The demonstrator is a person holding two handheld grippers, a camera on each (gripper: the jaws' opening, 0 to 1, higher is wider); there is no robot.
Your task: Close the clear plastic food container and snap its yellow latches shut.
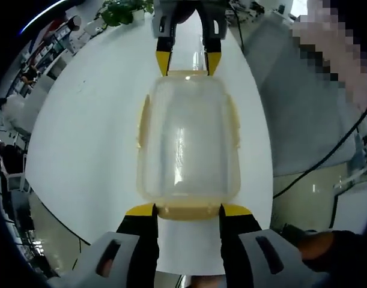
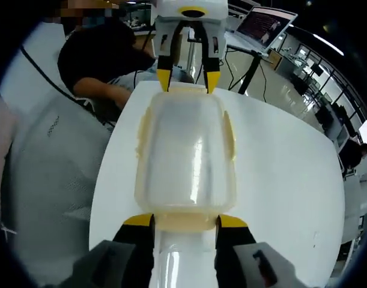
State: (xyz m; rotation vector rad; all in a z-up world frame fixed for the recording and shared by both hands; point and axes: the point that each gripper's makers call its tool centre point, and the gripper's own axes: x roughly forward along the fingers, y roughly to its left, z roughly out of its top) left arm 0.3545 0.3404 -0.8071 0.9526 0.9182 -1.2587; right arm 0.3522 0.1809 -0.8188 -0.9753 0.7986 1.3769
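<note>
The clear plastic food container [image 1: 186, 141] [image 2: 186, 153] sits on the white table with its lid on top. Yellow latches run along both long sides [image 1: 142, 123] [image 2: 230, 135] and at each short end. My left gripper [image 1: 188, 211] is open, its yellow-tipped jaws flanking the near end latch [image 1: 189, 212]. My right gripper [image 2: 185, 221] is open the same way around the opposite end latch [image 2: 184, 222]. Each gripper faces the other across the container: the right gripper [image 1: 188, 63] and the left gripper [image 2: 187, 78]. I cannot tell whether the latches are snapped down.
The round white table [image 1: 87, 138] [image 2: 285, 174] has bare surface around the container. A seated person in pale clothes [image 1: 303, 108] [image 2: 45, 156] is close to one edge. A potted plant [image 1: 120, 11], a laptop [image 2: 264, 24] and a black cable [image 1: 327, 162] lie beyond.
</note>
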